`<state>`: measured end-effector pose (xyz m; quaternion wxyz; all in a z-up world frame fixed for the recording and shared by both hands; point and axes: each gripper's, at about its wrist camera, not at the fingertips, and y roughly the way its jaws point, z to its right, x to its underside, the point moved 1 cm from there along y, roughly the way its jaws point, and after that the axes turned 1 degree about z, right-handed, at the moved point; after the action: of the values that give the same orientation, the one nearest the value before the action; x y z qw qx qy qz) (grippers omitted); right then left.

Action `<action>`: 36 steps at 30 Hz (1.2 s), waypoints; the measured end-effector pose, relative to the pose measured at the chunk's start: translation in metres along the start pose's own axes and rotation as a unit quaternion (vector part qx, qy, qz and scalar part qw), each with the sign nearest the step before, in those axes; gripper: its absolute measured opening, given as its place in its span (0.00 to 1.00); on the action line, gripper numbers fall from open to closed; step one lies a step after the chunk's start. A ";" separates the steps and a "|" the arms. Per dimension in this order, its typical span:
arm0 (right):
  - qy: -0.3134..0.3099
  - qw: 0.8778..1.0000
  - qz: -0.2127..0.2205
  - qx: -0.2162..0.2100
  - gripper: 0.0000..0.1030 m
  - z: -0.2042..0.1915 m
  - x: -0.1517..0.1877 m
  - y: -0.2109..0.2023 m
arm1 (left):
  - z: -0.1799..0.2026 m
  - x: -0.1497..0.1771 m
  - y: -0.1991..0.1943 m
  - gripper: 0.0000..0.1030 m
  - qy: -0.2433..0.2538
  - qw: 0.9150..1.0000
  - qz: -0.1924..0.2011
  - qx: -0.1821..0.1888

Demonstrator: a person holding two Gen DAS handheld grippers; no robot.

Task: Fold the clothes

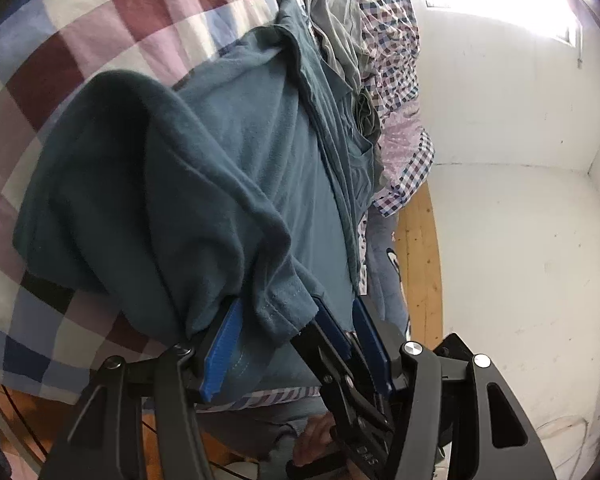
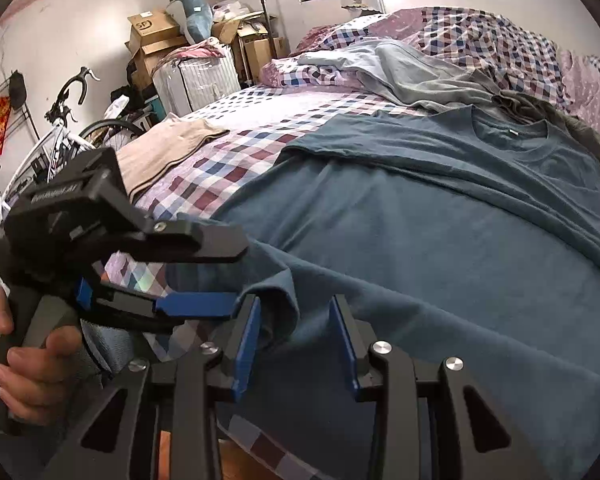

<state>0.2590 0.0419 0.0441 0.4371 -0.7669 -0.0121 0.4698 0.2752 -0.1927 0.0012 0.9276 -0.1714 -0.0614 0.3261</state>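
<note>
The teal T-shirt (image 2: 440,208) lies spread front-up on the checked bedsheet (image 2: 260,128), collar toward the far pillows, one side already turned in along a long crease; it is laid flat so that folds can run straight. The left gripper (image 2: 198,304) reaches in from the side at the hem corner; whether its blue fingers (image 2: 196,305) pinch the cloth or merely lie against it I cannot tell, since the left wrist view shows fabric draped over and between them. The right gripper (image 2: 296,340) stands with its jaws apart around a raised ruck of the hem, nothing clamped; it seems placed to take a second hold beside the first, so both corners can be carried together. A folded beige garment (image 2: 168,148) sits apart near the bed's edge; grey clothes (image 2: 412,76) wait heaped beyond the collar.
</note>
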 end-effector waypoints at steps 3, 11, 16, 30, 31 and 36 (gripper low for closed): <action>-0.008 1.000 -0.006 -0.001 0.04 -0.002 -0.001 0.005 | -0.001 -0.002 0.013 0.59 -0.009 1.000 -0.002 0.006; -0.050 0.998 -0.024 -0.009 0.03 -0.019 0.005 0.006 | 0.004 -0.008 0.037 0.58 -0.039 0.998 0.001 0.046; -0.062 0.997 -0.033 -0.012 0.03 -0.023 0.008 0.007 | 0.008 -0.007 0.034 0.58 -0.036 0.997 0.008 0.073; -0.062 0.997 -0.036 -0.030 0.03 -0.026 0.008 0.007 | 0.002 -0.004 0.033 0.54 -0.033 0.999 0.000 0.029; -0.063 0.997 -0.037 -0.032 0.03 -0.027 0.009 0.008 | 0.002 -0.004 0.034 0.53 -0.032 0.999 -0.002 0.026; -0.065 0.997 -0.040 -0.032 0.04 -0.028 0.009 0.008 | 0.005 -0.008 0.049 0.31 -0.027 1.000 -0.008 0.004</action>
<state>0.2816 0.0222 0.0367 0.4288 -0.7477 -0.0864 0.4996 0.2389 -0.1605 -0.0119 0.9289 -0.1584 -0.0869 0.3232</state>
